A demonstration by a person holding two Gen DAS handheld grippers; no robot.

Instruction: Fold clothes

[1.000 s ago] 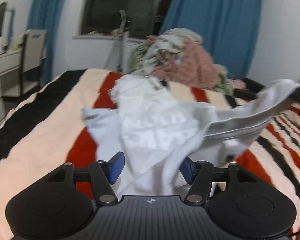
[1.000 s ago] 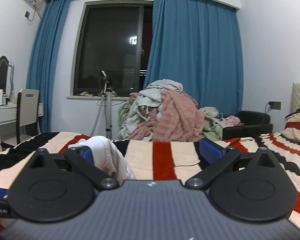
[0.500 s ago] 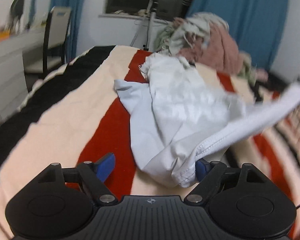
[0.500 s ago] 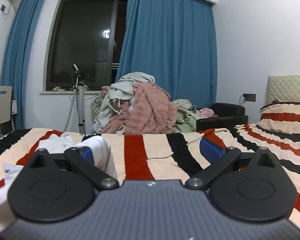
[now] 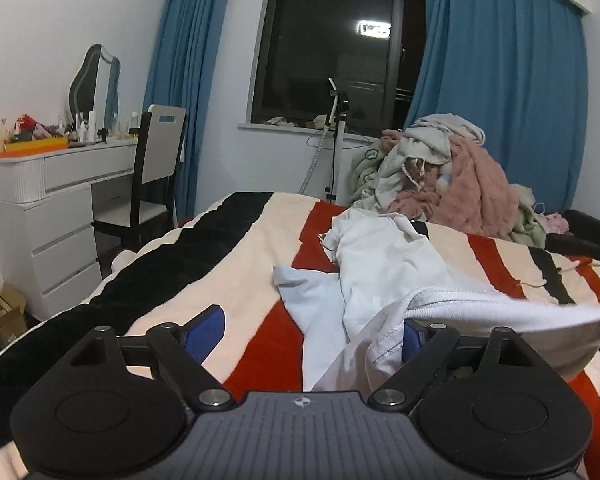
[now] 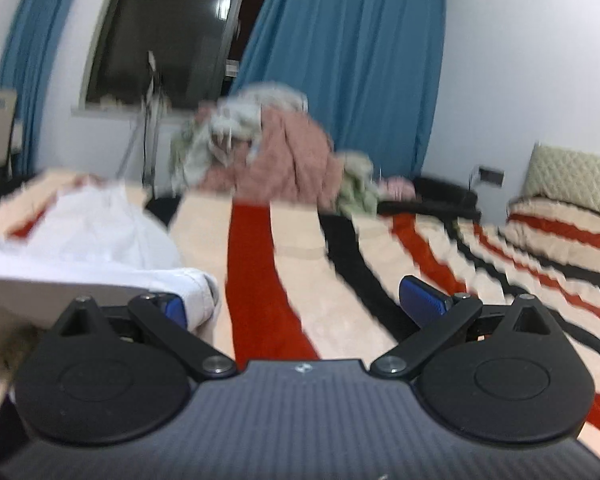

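Note:
A white garment lies crumpled on the striped bed. One ribbed edge of it stretches across in front of my left gripper, draped over the right blue fingertip. The left gripper's jaws stand wide apart. In the blurred right wrist view the same white garment lies at the left, its edge resting against the left fingertip of my right gripper, whose jaws also stand wide apart.
A pile of pink and pale clothes sits past the bed's far end under blue curtains. A white dresser with a chair stands at the left. A striped pillow and headboard are at the right.
Both grippers have swung and lowered toward the bed. The white garment's stretched edge has dropped lower and hangs slacker between the two grippers. The right view has turned right and is blurred.

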